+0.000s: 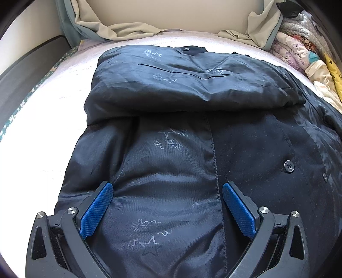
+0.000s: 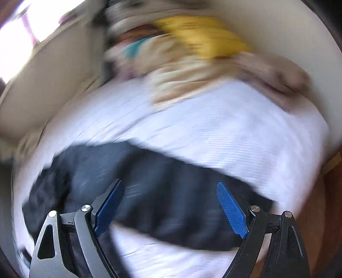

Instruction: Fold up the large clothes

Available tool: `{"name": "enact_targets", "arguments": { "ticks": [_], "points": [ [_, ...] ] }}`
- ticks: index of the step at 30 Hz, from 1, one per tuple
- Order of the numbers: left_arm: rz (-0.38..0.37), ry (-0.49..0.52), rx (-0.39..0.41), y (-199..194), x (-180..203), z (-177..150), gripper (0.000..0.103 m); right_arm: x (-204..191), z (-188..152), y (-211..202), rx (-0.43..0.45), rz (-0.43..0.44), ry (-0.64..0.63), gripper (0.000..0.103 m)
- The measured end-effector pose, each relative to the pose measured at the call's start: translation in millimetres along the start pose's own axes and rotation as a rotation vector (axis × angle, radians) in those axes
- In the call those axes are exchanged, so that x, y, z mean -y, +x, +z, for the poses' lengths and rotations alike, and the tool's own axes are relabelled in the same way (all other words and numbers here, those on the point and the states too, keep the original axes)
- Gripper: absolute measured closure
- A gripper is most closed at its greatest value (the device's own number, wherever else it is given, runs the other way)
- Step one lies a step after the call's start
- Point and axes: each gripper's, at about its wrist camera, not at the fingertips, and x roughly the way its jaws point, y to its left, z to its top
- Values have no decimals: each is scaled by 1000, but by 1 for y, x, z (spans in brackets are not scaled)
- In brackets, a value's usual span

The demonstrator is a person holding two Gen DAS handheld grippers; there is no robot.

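A dark navy coat (image 1: 171, 132) lies lining side up on a white bed (image 1: 49, 119). Its upper part is folded down over the middle, and a button (image 1: 289, 166) shows on the right. My left gripper (image 1: 167, 189) hovers over the coat's near part, open, with nothing between its blue pads (image 1: 97, 210). The right wrist view is blurred by motion. There my right gripper (image 2: 170, 188) is open above a dark strip of the coat (image 2: 149, 192) that crosses the white bed (image 2: 213, 132). Nothing sits between its fingers.
A beige garment (image 1: 119, 27) hangs over the headboard (image 1: 162, 12) at the back. A pile of patterned clothes (image 1: 303, 55) lies at the back right; in the right wrist view the pile of clothes (image 2: 192, 42) appears blurred yellow and beige.
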Motion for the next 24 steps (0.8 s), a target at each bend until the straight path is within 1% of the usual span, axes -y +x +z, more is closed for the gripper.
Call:
{"name": "enact_targets", "arguments": {
  "ticks": [3,4,5,6,8,9,10,11,12,14,17,19,21,23,24],
  "points": [
    [0,-1,3,0,0,0,0,64,-7,4,40,-56,114,15],
    [0,-1,4,-1,1,-1,0,77,-11,7,40,-70,136,15],
    [0,-2,5,-1,1,-1,0,95,-15,17,14,-86,177,15],
    [0,-2,6,-1,1,-1,0,108,-20,24,-22,-81,213,15],
    [1,-1,6,-1,0,-2,0,137,-26,40,-101,-19,311,15],
    [3,-1,5,-1,0,-2,0,150,-29,45,-123,-19,358,15],
    [4,-1,5,-1,0,-2,0,158,-31,47,-133,-21,379,15],
    [5,-1,6,-1,0,-2,0,167,-34,51,-153,-3,408,15],
    [5,-1,6,-1,0,-2,0,173,-37,55,-170,38,435,15],
    [4,-1,8,-1,-1,-3,0,176,-40,58,-185,75,447,15],
    [6,0,7,-1,-1,-3,0,164,-43,57,-187,56,390,16],
    [4,-1,7,-1,-1,-3,0,158,-44,57,-192,64,364,19],
    [4,-1,7,-1,-1,-3,0,155,-44,57,-194,72,352,24],
    [4,-1,7,-1,-1,-3,0,150,-43,59,-194,84,348,35],
    [4,-1,7,-1,-1,-3,0,148,-43,60,-196,83,343,37]
  ]
}}
